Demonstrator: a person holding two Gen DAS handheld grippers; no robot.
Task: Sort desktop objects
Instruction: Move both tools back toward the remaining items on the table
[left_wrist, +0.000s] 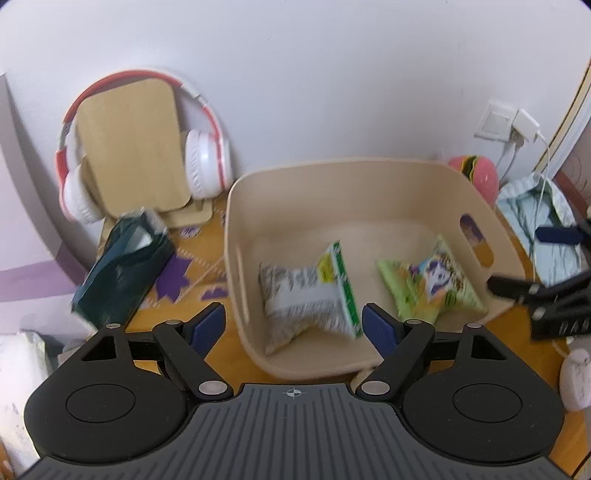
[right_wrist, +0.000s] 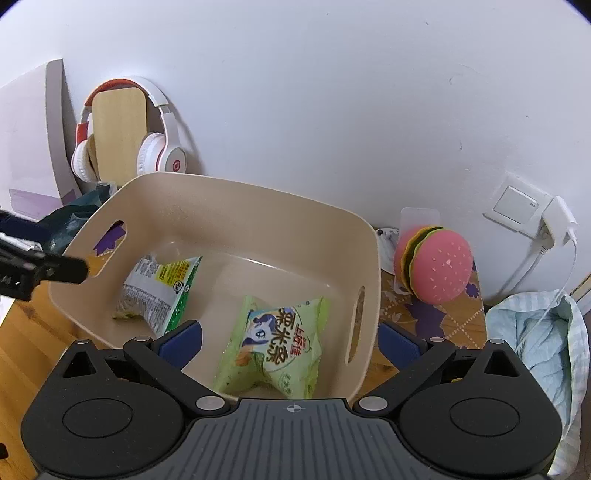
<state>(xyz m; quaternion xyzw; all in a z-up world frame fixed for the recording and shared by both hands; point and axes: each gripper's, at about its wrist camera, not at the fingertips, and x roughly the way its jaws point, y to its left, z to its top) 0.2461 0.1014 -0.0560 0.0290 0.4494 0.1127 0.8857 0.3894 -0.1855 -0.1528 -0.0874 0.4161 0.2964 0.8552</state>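
Bin (right_wrist: 236, 206): beige tub on the counter (left_wrist: 218, 347), handle slots in its end walls; it sits at 12 o'clock ahead of both tongs.
Grey packet (left_wrist: 310, 295): lies on the bin floor toward the 9 o'clock side in the right wrist view; nothing presses on it.
Green packet (right_wrist: 277, 347): lies on the bin floor, apart from the grey packet, close below the right tongs.
Left tongs (left_wrist: 293, 325): jaws wide apart, nothing between the pads, above the near rim of the bin.
Right tongs (right_wrist: 290, 341): jaws wide apart, nothing gripped; the green packet shows below the gap, loose.
Step in hand, judged: both packets look released into the bin; the tongs need to clear out.
Advice: lift straight up past the rim before swinging sideways, jaws kept apart, so no pad catches a wall or drags a packet.
Dark green bag (left_wrist: 122, 273): on the counter at 9 o'clock of the bin, a likely next pick.
Burger toy (right_wrist: 436, 266): at 3 o'clock of the bin, round and likely to roll; grip across its middle.
Headphones (left_wrist: 207, 162): hang on a wooden stand by the wall at 11 o'clock.
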